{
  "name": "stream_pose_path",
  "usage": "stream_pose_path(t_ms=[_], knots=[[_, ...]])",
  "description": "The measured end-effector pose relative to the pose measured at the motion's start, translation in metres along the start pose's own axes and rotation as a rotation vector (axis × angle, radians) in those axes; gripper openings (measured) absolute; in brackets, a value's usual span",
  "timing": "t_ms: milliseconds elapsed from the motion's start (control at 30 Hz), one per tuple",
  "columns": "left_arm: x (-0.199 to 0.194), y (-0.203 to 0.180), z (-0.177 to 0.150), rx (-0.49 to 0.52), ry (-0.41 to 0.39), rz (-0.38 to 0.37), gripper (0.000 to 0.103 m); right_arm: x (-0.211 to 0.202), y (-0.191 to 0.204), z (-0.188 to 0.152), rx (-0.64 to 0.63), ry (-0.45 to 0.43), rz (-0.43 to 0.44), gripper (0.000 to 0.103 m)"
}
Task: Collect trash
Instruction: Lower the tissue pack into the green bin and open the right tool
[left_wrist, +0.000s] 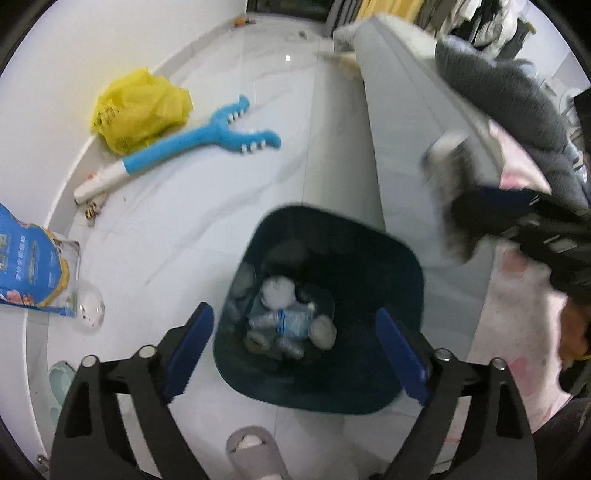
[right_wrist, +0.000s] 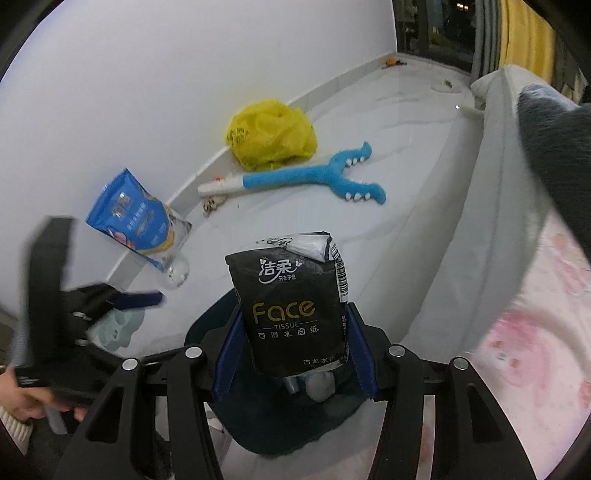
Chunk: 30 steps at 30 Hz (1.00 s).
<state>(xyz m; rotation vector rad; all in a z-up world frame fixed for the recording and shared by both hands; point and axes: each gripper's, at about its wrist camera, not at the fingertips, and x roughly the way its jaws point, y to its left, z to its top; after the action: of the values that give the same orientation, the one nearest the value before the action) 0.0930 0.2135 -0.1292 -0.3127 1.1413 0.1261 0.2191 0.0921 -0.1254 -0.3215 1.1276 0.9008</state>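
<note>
Two claws over the dark trash bin (left_wrist: 388, 266) on the floor (left_wrist: 207, 206), beside the bed (right_wrist: 524, 295). Bin holds crushed bottles (left_wrist: 291, 325) and wads. Left claw (left_wrist: 295, 350): jaws wide, nothing between. Right claw (right_wrist: 295, 350): clamped on black Face tissue pack (right_wrist: 291, 302), above the bin.

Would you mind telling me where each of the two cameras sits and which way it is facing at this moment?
Left wrist: on the left gripper, looking steeply down into the dark bin; its own fingers stand open with nothing between them, and the right gripper shows blurred at the right.
Right wrist: on the right gripper, looking down over the bin, its pads shut on a black tissue pack; the left gripper and a hand show at the left.
Shared: the bin, yellow bag, blue toy, blue pouch.
</note>
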Motion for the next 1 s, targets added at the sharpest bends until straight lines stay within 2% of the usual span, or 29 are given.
stream_pose_path(t_ms=[300,433,533,567,600,667,800,1000], knots=[[-0.047,0.001,0.009,0.026,-0.189,0.05,0.097,0.06,0.012,0.0,0.018,0.145,-0.051,0.054],[-0.078,-0.004,0.007,0.065,-0.311,0.075,0.099,0.079,0.017,-0.008,0.012,0.199,-0.071,0.054],[-0.095,-0.008,0.006,0.078,-0.378,0.065,0.1,0.087,0.02,-0.016,0.016,0.227,-0.077,0.056],[-0.099,-0.008,0.006,0.076,-0.39,0.055,0.1,0.087,0.02,-0.019,0.021,0.231,-0.079,0.06],[-0.103,-0.008,0.006,0.075,-0.398,0.046,0.1,0.085,0.019,-0.021,0.024,0.23,-0.082,0.067],[-0.111,-0.009,0.005,0.064,-0.416,0.025,0.1,0.08,0.019,-0.025,0.024,0.221,-0.086,0.073],[-0.125,-0.017,0.001,0.056,-0.442,0.024,0.1,0.068,0.016,-0.029,0.043,0.188,-0.102,0.078],[-0.146,-0.03,-0.005,0.072,-0.518,0.047,0.1,0.019,0.01,-0.043,0.091,0.052,-0.124,0.09]])
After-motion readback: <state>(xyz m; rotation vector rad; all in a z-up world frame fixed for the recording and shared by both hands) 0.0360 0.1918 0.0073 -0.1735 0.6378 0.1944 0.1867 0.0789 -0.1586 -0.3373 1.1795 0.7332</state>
